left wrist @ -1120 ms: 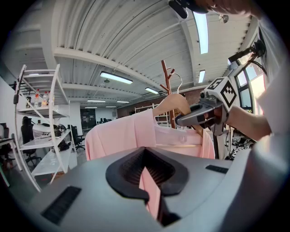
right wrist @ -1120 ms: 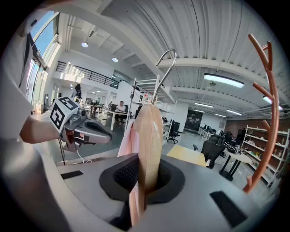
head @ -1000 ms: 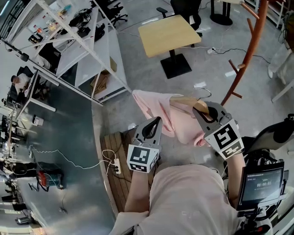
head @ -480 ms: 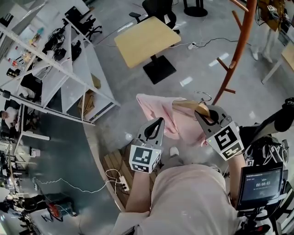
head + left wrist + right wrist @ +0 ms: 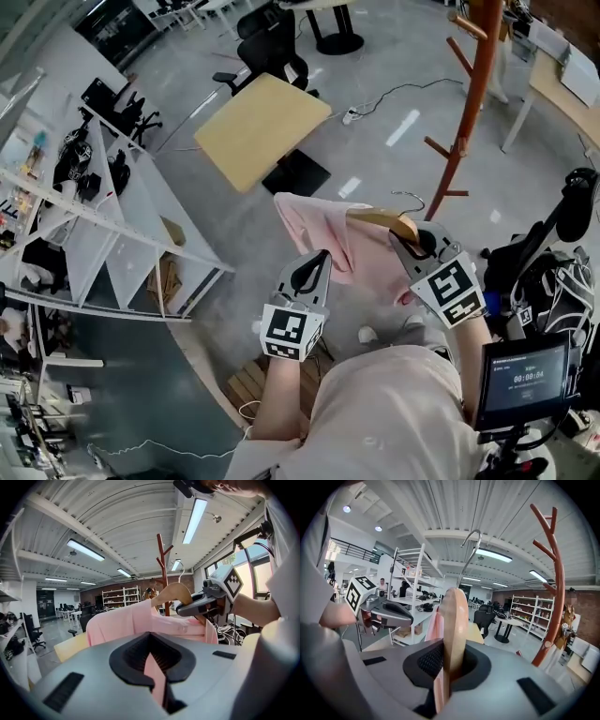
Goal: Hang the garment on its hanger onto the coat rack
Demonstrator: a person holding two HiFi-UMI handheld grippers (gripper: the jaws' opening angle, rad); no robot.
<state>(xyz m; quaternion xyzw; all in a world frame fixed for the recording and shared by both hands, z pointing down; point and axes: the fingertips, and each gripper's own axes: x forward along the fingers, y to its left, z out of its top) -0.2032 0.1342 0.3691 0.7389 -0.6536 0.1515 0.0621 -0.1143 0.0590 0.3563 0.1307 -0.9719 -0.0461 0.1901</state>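
A pink garment (image 5: 323,230) hangs over a wooden hanger (image 5: 382,220) whose metal hook (image 5: 410,198) points toward the brown coat rack (image 5: 467,103). My right gripper (image 5: 419,240) is shut on the hanger's right shoulder; in the right gripper view the wood (image 5: 453,625) stands upright between the jaws, hook (image 5: 468,552) above, and the rack (image 5: 555,602) is at right, apart from the hook. My left gripper (image 5: 315,266) is shut on a fold of the garment (image 5: 152,667) below its left side. The left gripper view shows the hanger (image 5: 172,592), the right gripper (image 5: 204,604) and the rack (image 5: 163,559) behind.
A yellow-topped pedestal table (image 5: 258,131) stands ahead to the left, with an office chair (image 5: 272,42) beyond it. White shelving (image 5: 141,216) runs along the left. A screen on a stand (image 5: 523,375) and dark gear (image 5: 553,272) are at my right. Cables (image 5: 389,94) cross the floor near the rack.
The view has swung and advanced toward the coat rack: the rack and table sit nearer and further left in the frame. Both grippers keep their holds on garment and hanger.
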